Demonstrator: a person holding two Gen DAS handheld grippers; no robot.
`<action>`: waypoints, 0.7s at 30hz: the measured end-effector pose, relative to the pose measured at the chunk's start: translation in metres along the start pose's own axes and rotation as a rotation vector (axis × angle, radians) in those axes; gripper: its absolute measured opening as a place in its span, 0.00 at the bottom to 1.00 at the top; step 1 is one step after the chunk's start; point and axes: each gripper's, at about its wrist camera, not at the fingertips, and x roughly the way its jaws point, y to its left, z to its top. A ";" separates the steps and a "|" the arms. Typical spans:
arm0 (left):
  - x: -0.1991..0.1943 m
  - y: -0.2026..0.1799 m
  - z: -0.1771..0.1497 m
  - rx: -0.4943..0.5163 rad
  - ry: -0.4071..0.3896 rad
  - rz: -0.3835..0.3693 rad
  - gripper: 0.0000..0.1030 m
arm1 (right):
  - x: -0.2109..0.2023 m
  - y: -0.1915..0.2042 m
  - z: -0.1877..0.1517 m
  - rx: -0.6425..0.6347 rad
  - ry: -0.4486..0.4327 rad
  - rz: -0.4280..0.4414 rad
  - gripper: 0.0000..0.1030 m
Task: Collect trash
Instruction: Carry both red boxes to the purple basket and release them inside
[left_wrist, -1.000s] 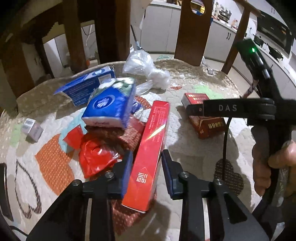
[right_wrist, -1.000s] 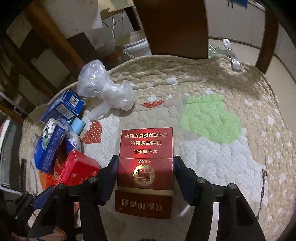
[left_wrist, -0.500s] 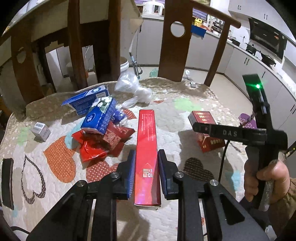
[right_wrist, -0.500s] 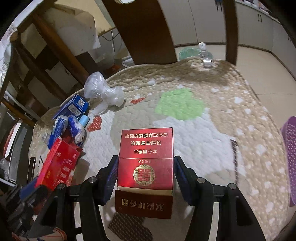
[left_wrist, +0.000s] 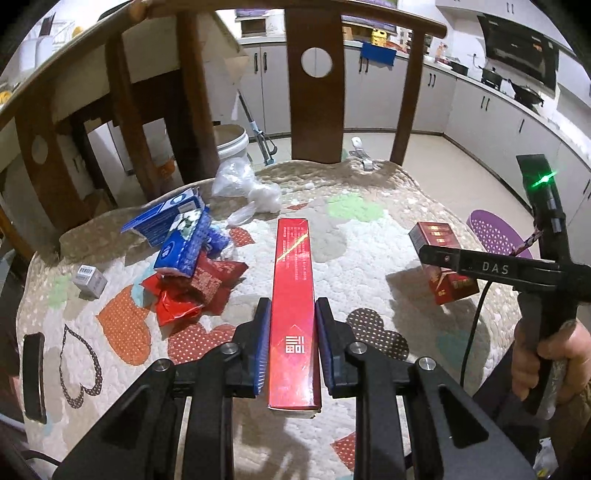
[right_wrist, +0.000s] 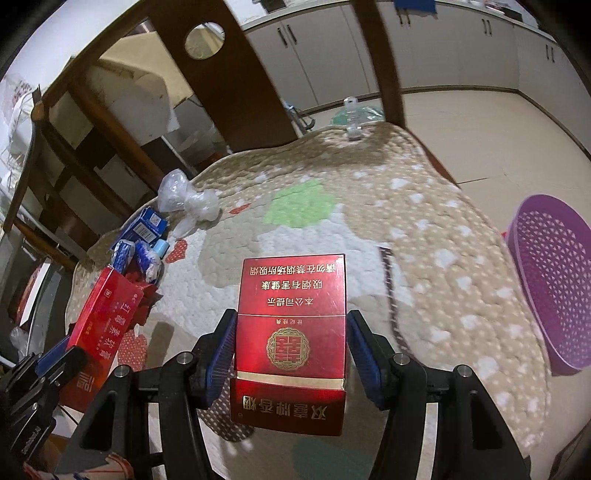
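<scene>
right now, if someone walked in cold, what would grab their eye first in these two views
First, the two red boxes held up over the quilted table cover: the left gripper is shut on a long red carton, and the right gripper clamps a red cigarette pack. Next comes the heap of blue tissue packs and red wrappers at the left, then the purple basket off the table's right edge.

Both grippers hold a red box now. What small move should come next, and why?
Probably carry the right gripper with its red cigarette pack sideways toward the purple basket. The pack is already lifted off the quilted cover, and the basket stands open just past the cover's edge. The left gripper, shut on the long red carton, could follow.
</scene>
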 end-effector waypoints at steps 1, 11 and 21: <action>-0.001 -0.003 0.001 0.008 0.001 0.004 0.22 | -0.003 -0.003 -0.001 0.003 -0.003 -0.001 0.61; -0.004 -0.027 0.007 0.058 0.008 0.018 0.22 | -0.030 -0.032 -0.005 0.042 -0.039 -0.020 0.61; -0.004 -0.052 0.013 0.106 0.011 0.012 0.22 | -0.056 -0.064 -0.005 0.084 -0.086 -0.042 0.61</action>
